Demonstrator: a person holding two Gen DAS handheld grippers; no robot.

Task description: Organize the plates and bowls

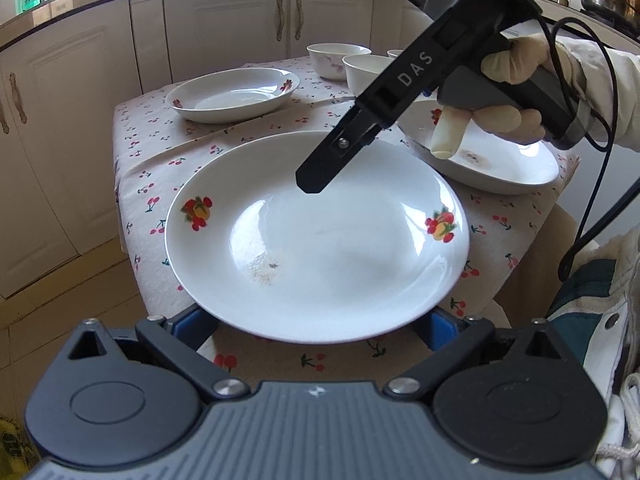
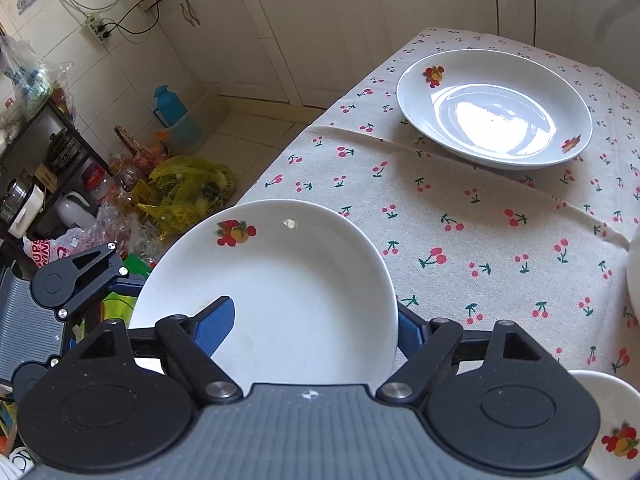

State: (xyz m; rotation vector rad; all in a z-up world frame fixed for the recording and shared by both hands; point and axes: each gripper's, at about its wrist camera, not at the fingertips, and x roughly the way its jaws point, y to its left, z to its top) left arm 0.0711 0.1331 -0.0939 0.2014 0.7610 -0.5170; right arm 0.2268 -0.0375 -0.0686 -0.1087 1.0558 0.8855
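Observation:
A white fruit-print plate [image 1: 316, 240] sits at the near edge of the cherry-print tablecloth [image 1: 160, 152]. My left gripper [image 1: 316, 328] is open, its blue fingers [image 1: 188, 326] straddling the plate's near rim from below. My right gripper [image 1: 316, 180] hovers over the plate's far side. In the right wrist view the same plate [image 2: 280, 288] lies between the right gripper's [image 2: 316, 332] open fingers [image 2: 218, 320], one above the plate, one beside its rim. A second plate [image 1: 234, 94] [image 2: 494, 108] rests farther back.
Another plate [image 1: 496, 160] lies at the right, partly under the gloved hand. Two white bowls [image 1: 334, 60] stand at the table's far edge, by the cabinets [image 1: 224, 24]. Bags and bottles [image 2: 180, 192] clutter the floor left of the table.

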